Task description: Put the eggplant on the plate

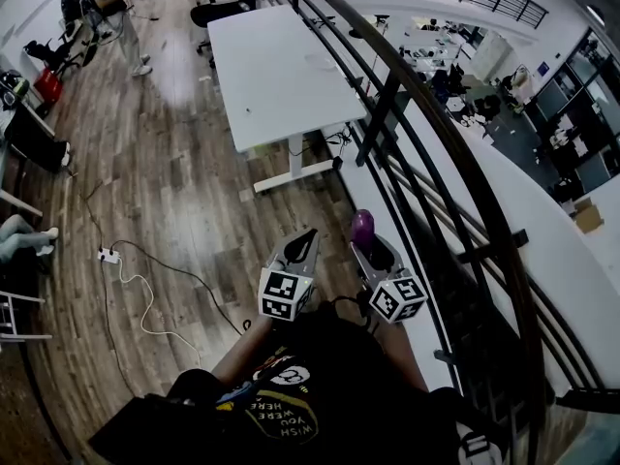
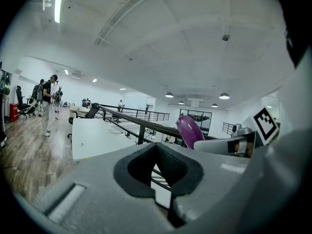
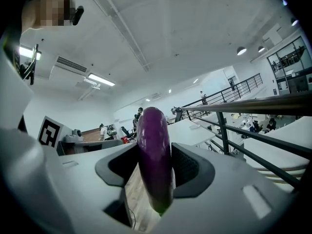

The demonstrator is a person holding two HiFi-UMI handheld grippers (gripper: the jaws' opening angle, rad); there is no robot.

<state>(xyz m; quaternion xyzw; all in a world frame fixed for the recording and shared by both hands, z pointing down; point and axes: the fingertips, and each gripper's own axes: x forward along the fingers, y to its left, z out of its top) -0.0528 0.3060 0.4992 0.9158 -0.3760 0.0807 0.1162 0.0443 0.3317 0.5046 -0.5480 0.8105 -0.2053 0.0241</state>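
Observation:
A purple eggplant (image 1: 362, 229) stands upright between the jaws of my right gripper (image 1: 370, 250), whose pads press on its sides. In the right gripper view the eggplant (image 3: 155, 150) fills the gap between the dark pads (image 3: 187, 167). My left gripper (image 1: 308, 238) is held just left of it, jaws together with nothing in them. The left gripper view shows its tips (image 2: 157, 147) meeting, with the eggplant (image 2: 189, 130) and the right gripper's marker cube (image 2: 265, 123) off to the right. No plate shows in any view.
A black metal railing (image 1: 436, 163) runs diagonally close on my right, with a lower floor beyond it. A white table (image 1: 271, 66) stands ahead on the wooden floor. A power strip (image 1: 108, 256) with cables lies to the left. People stand far off (image 1: 116, 8).

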